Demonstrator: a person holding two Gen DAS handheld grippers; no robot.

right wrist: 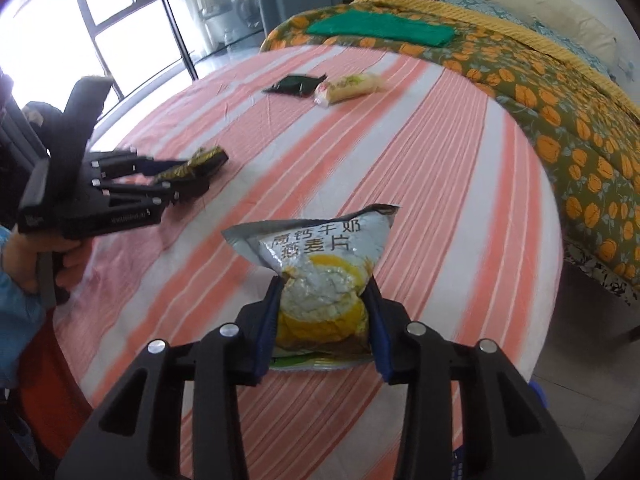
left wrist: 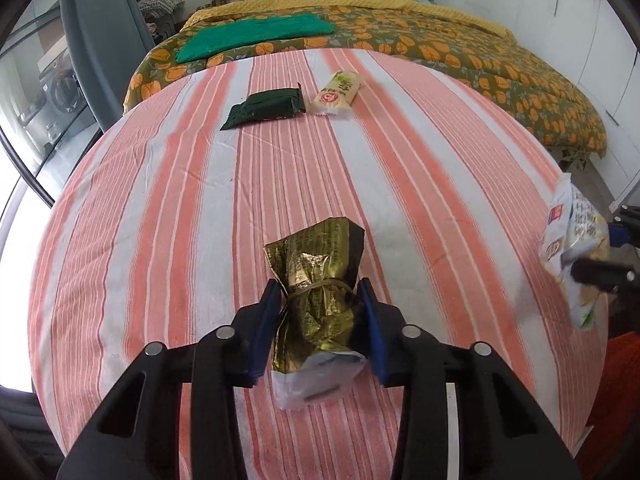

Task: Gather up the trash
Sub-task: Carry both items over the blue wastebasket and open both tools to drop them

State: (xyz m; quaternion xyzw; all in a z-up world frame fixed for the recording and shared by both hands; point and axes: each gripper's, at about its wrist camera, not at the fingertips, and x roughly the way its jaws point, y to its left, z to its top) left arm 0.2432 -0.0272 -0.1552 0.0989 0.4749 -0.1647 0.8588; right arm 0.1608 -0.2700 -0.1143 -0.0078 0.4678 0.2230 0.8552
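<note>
My left gripper (left wrist: 318,294) is shut on a crumpled gold foil wrapper (left wrist: 316,276) tied with a rubber band, just above the striped tablecloth (left wrist: 160,200). It also shows in the right wrist view (right wrist: 188,174) at the left. My right gripper (right wrist: 324,292) is shut on a silver and yellow oatmeal packet (right wrist: 320,276) and holds it above the table; the packet shows in the left wrist view (left wrist: 572,252) at the right edge. A dark green wrapper (left wrist: 264,108) and a cream snack wrapper (left wrist: 336,94) lie side by side at the far side of the table.
A bed with an orange-leaf quilt (left wrist: 460,52) stands beyond the table, with a folded green cloth (left wrist: 256,34) on it. A glass door and window (right wrist: 100,12) are at the left. The table's edge (right wrist: 556,208) curves away at the right.
</note>
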